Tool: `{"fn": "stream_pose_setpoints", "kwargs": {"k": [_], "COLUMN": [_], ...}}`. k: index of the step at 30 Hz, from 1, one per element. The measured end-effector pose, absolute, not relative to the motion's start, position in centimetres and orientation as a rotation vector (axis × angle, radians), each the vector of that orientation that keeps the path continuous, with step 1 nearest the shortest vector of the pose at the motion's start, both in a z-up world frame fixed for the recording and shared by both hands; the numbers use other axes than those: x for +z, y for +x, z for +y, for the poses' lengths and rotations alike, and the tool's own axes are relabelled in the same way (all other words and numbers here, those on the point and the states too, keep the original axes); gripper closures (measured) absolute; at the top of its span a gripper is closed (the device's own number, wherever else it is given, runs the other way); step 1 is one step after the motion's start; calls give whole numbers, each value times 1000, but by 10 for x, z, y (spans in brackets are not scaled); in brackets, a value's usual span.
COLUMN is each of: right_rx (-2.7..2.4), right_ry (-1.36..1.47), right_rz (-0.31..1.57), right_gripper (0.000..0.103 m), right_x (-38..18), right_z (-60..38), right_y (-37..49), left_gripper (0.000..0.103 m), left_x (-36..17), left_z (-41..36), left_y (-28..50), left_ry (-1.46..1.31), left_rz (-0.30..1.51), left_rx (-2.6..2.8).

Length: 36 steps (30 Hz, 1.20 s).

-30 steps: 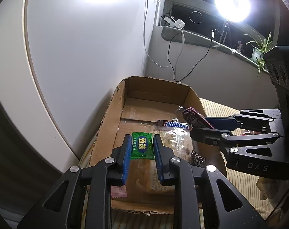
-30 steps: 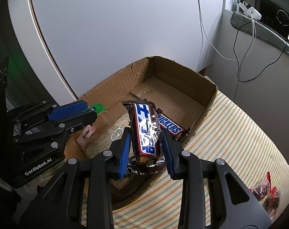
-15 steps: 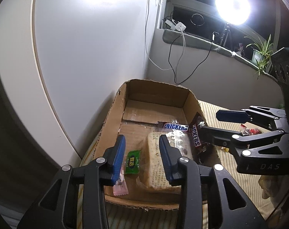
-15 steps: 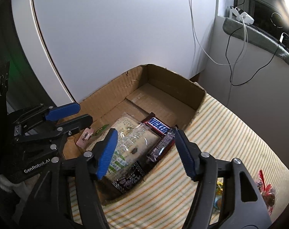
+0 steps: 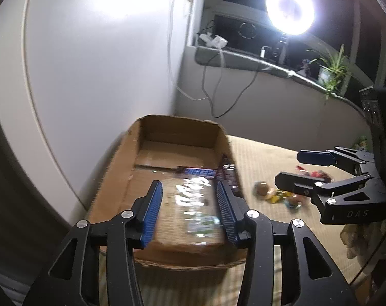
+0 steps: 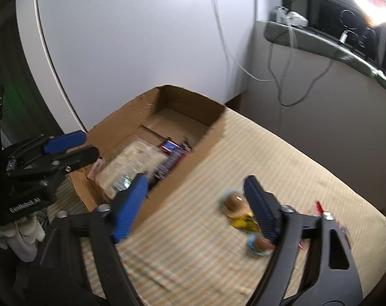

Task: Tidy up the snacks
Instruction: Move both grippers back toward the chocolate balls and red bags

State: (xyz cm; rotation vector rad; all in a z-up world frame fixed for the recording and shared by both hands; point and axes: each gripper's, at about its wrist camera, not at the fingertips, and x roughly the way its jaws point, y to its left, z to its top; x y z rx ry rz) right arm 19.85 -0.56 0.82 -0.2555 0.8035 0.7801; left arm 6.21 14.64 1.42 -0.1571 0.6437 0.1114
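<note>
Both grippers, left [image 5: 190, 213] and right [image 6: 195, 206], having just been opening and now empty over the box [image 6: 185, 170] holding bars, the right should be centring on the loose candies [image 6: 240, 211] beside it before closing.

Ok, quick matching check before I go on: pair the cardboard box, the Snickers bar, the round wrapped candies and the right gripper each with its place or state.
Things:
1. cardboard box
2. Snickers bar
3. round wrapped candies
4. right gripper

Places or states:
A. loose on the striped cloth, outside the box
B. open, nothing between its fingers
C. lying inside the box
D. standing on the striped cloth next to the white panel

Pairs: 1-D, 2-C, 3-A, 4-B
</note>
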Motion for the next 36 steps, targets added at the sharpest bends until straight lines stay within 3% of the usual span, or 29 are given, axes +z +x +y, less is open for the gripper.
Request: {"fn": "stream_pose_setpoints", "kwargs": {"k": [3,16,29,36], "right_rx": [741,571,589,545], "right_ry": [-232,-158,-154,-174], "right_rz": [805,870,883,877], "right_gripper": [18,18,18,27], "right_x": [8,-15,-33,-39], "right_z": [-34,-145,-169,-183], "right_y": [201,220,230,245], "left_gripper": [54,53,53,59], "left_x": [17,10,-23,-39], "left_z": [133,69,12,-1], "left_y": [62,79,110,127], "left_ry": [-148,-112,-105,-102], "left_rz": [641,675,774,825], "left_rx": [84,-57,-187,-222]}}
